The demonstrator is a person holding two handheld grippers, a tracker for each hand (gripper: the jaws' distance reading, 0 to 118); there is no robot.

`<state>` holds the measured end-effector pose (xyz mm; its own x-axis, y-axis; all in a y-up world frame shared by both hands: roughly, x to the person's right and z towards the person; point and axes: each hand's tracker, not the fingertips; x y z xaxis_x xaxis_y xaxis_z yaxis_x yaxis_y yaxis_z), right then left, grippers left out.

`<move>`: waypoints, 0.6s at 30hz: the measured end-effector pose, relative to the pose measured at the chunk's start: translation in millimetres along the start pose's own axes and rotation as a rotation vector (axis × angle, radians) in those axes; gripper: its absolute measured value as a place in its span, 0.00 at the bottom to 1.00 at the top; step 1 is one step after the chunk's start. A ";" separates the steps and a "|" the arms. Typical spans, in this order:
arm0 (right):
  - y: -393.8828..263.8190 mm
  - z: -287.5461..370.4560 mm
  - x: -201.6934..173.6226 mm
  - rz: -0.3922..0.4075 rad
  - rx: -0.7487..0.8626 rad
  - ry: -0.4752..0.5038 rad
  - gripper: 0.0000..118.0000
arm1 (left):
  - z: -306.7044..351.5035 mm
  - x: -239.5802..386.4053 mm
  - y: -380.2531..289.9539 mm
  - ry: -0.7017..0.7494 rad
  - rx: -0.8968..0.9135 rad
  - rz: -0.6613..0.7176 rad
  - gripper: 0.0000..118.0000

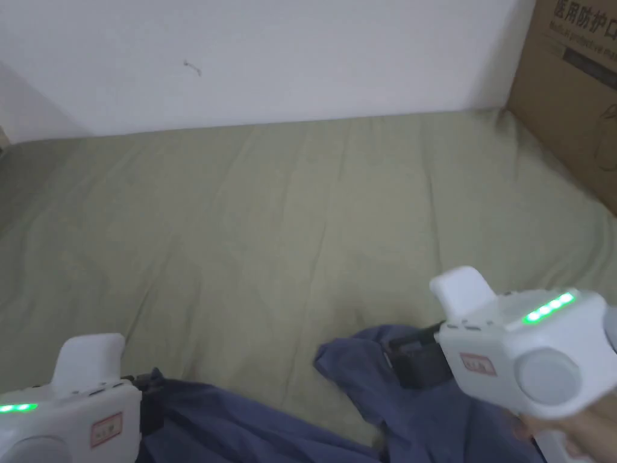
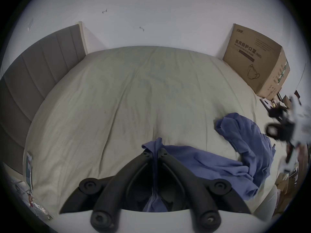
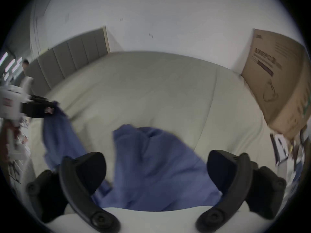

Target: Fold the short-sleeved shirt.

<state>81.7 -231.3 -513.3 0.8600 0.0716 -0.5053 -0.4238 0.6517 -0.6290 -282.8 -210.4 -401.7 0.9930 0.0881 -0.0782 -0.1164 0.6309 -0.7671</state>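
Blue cotton-looking cloth, the short-sleeved shirt (image 2: 210,162), lies crumpled along the near edge of the bed (image 1: 271,241), not yet spread flat. My left gripper (image 2: 154,152) has both jaws together on a fold of its edge, the cloth running up between them and out past the tips. My right gripper (image 3: 155,166) has its jaws wide apart with a mound of the shirt beneath and between them; nothing is pinched there, and that view is blurred.

I judge the step in hand to be laying the shirt out before any fold. To do it well I should set the right jaws on an edge that matches the one the left holds, a hem corner or shoulder rather than the middle of the heap, take a single layer, then draw both grippers apart and up the pale green sheet (image 1: 361,199) so the shirt lands flat. Grabbing the bunched middle would likely carry wrinkles into every fold.

Beyond the shirt, a cardboard box (image 2: 257,65) stands at the bed's far right corner against the white wall (image 1: 271,54). It bears printed characters and a line drawing of a face mask; I leave the print unread. A grey padded headboard (image 2: 42,65) runs along the left.
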 end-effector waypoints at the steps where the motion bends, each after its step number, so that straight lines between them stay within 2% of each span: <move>1: 6.8 -15.9 6.3 0.017 -0.021 -0.017 0.96 | 4.6 -2.1 -1.2 -0.009 0.001 0.000 0.02; 5: 16.4 -78.2 18.5 0.054 -0.181 -0.010 0.93 | 11.3 -5.5 -6.4 -0.008 0.006 0.006 0.02; 6: 12.3 -90.2 13.5 0.060 -0.228 -0.008 0.87 | 10.6 -7.0 -6.8 -0.012 0.002 0.014 0.02; 7: 5.0 -102.5 6.4 0.093 -0.264 0.023 0.73 | 6.4 -10.7 -7.6 -0.016 0.000 0.017 0.02; 8: -3.0 -112.4 -2.7 0.134 -0.292 0.045 0.71 | 4.2 -11.7 -8.0 -0.013 -0.010 0.013 0.02; 9: -7.4 -110.7 -12.3 0.167 -0.229 -0.024 0.72 | 2.8 -12.4 -8.2 -0.007 -0.021 0.008 0.02; 10: -3.1 -107.0 -14.2 0.200 -0.197 -0.050 0.71 | 2.2 -13.7 -9.1 0.000 -0.025 0.002 0.02; 11: 1.9 -104.7 -12.3 0.195 -0.230 -0.036 0.63 | 1.6 -14.6 -10.1 0.003 -0.025 0.001 0.02; 13: 7.8 -102.3 -5.8 0.114 -0.274 0.046 0.49 | 4.2 -18.7 -10.9 -0.006 -0.024 0.016 0.02; 14: 9.9 -103.5 -3.2 0.122 -0.271 0.032 0.42 | 6.0 -19.5 -11.7 -0.011 -0.022 0.026 0.02; 15: 11.5 -104.2 -2.4 0.123 -0.276 0.032 0.26 | 8.5 -19.5 -12.7 -0.009 -0.018 0.033 0.02; 16: 13.8 -101.0 -2.1 0.116 -0.274 0.027 0.00 | 11.2 -20.6 -13.5 -0.008 -0.014 0.037 0.02; 18: 17.1 -98.2 -1.1 0.057 -0.258 -0.026 0.00 | 16.2 -23.8 -13.3 -0.005 -0.012 0.050 0.02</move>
<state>45.6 -294.4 -581.6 0.8380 0.1241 -0.5314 -0.5277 0.4322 -0.7312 -305.2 -208.3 -379.3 0.9859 0.1232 -0.1129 -0.1652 0.6161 -0.7702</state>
